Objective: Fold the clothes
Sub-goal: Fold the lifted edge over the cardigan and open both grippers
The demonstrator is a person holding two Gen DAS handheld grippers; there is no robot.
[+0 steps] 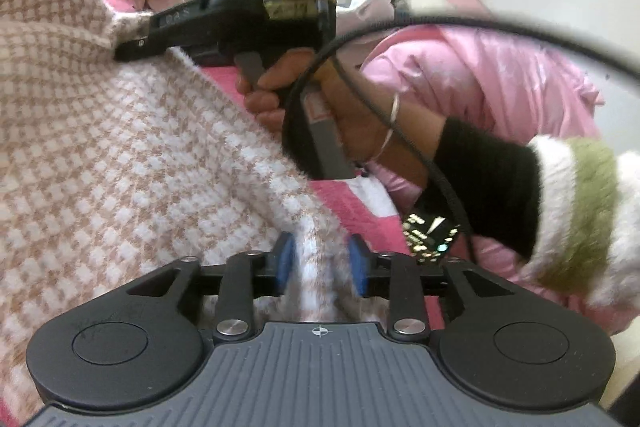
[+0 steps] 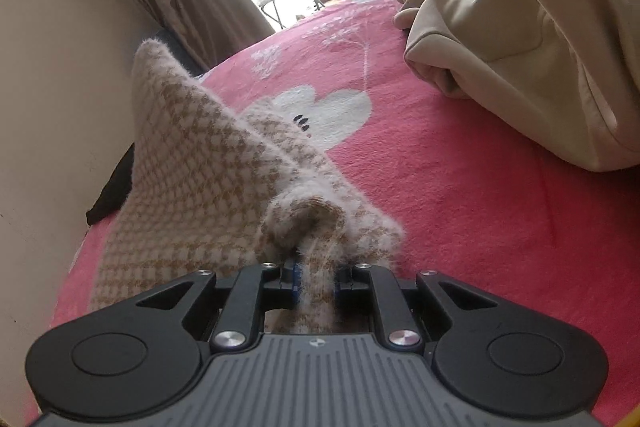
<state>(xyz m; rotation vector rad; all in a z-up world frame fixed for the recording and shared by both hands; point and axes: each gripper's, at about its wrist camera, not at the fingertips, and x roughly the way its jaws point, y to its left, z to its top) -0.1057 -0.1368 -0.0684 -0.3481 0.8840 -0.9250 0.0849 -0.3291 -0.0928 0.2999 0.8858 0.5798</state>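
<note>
Left gripper (image 1: pixel 322 265), nearest: blue pads standing apart, a fold of fuzzy tan-and-white houndstooth knit garment (image 1: pixel 120 155) lying loosely between them, not pinched. Right gripper (image 2: pixel 315 281): jaws nearly closed, pinching a bunched ridge of the same knit (image 2: pixel 208 179) directly ahead of the pads. Beyond both tools, spreading forward and leftward over a pink blanket with white flower print (image 2: pixel 460 187). Further ahead of the right gripper, lying crumpled: a beige smooth-fabric garment (image 2: pixel 540 39), untouched. Right of the left gripper, resting: a glossy pink padded jacket (image 1: pixel 500 75).

Likely handling as light, soft and limp, drooping from any hold; fuzzy surface probably gripping well, though stretching under pull. Best taken at edges or corners, two layers pinched together, not mid-panel.
</note>
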